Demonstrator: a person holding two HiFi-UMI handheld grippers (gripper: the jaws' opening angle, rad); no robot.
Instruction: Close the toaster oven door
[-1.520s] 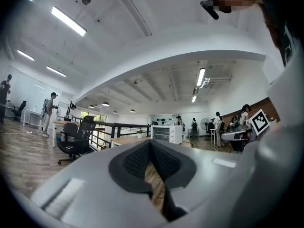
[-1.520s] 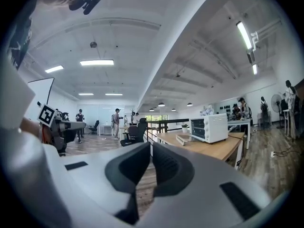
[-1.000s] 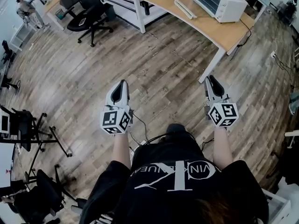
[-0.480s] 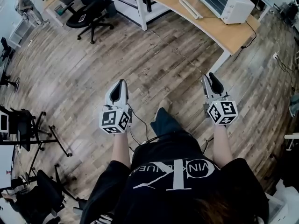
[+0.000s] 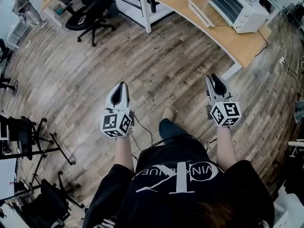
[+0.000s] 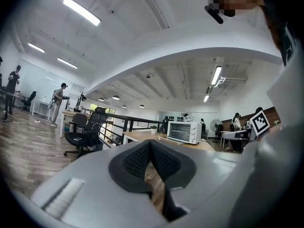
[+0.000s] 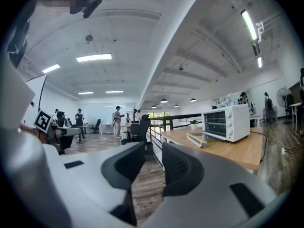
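An open-plan office is shown: swivel chairs (image 5: 90, 7), long counters (image 5: 228, 32), a wood floor (image 5: 142, 65) and ceiling strip lights (image 6: 81, 11) are seen.

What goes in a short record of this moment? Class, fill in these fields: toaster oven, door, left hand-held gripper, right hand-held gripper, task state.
toaster oven: white, on the wooden desk, ahead and to the right
door: folded down open, flat in front of the oven
left hand-held gripper: jaws together, nothing held, over the floor
right hand-held gripper: jaws apart, empty, over the floor
task state: not yet begun; both hand-held grippers well short of the oven
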